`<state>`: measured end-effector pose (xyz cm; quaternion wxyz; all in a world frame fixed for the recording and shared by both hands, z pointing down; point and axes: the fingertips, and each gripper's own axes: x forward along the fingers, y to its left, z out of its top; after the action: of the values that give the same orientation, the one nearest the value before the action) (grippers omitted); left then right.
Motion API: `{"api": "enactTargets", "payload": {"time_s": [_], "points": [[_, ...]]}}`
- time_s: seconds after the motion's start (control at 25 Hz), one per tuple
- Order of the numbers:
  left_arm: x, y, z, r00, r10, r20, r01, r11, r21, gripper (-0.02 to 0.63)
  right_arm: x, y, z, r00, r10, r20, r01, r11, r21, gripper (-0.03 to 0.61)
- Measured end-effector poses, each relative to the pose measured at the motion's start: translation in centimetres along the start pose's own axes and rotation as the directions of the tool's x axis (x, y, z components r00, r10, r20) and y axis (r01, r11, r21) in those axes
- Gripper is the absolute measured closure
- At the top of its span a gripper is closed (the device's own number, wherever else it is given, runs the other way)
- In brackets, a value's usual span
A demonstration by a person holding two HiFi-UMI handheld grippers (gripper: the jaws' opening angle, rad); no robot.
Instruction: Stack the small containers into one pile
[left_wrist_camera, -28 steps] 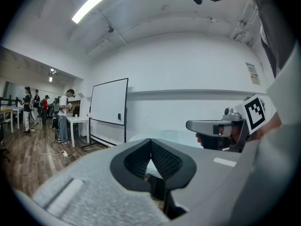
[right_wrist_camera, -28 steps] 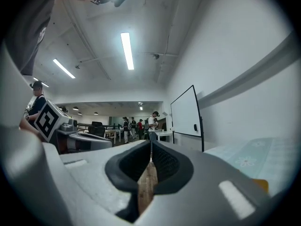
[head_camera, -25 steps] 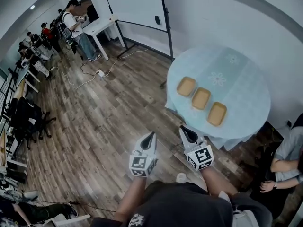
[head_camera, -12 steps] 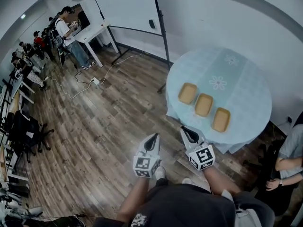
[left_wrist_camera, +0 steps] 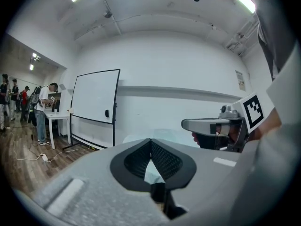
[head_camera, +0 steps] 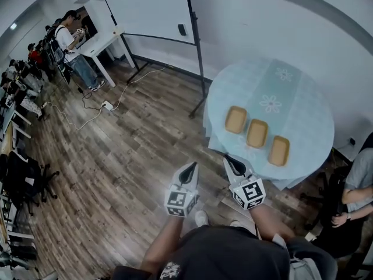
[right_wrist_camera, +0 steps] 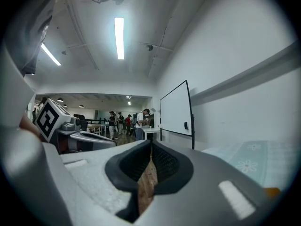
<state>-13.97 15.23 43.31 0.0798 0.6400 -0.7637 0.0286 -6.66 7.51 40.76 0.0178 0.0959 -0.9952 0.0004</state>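
Note:
Three small tan containers lie in a diagonal row on the round table [head_camera: 303, 92]: one at the left [head_camera: 236, 119], one in the middle [head_camera: 257, 133], one at the right [head_camera: 279, 150]. Each stands apart from the others. My left gripper [head_camera: 189, 170] and right gripper [head_camera: 233, 164] hang over the wooden floor, short of the table's near edge. Both are shut with nothing between the jaws. In the left gripper view the jaws [left_wrist_camera: 151, 143] meet at the tip, and the right gripper [left_wrist_camera: 207, 124] shows beside them. The right gripper view's jaws [right_wrist_camera: 151, 146] are closed too.
The table wears a pale blue cloth with flower prints. A whiteboard on a stand [head_camera: 151, 10] is behind the table at the wall. A person [head_camera: 358, 191] stands at the table's right. Several people and desks [head_camera: 64, 34] fill the far left. Cables [head_camera: 108, 105] run over the floor.
The view has shifted toward the table, which now sits slightly lower and nearer. Both grippers keep their place in front of me, still shut.

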Motion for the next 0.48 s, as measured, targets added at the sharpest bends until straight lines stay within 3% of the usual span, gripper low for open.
{"api": "enactTargets", "payload": {"time_s": [0.48], "points": [[3.8, 2.2, 0.1, 0.986, -0.166, 0.005, 0.166, 0.986, 0.009, 0.609, 1.3, -1.4, -1.1, 0.982, -0.186, -0.020, 0.186, 0.982, 0.020, 0.575]]}}
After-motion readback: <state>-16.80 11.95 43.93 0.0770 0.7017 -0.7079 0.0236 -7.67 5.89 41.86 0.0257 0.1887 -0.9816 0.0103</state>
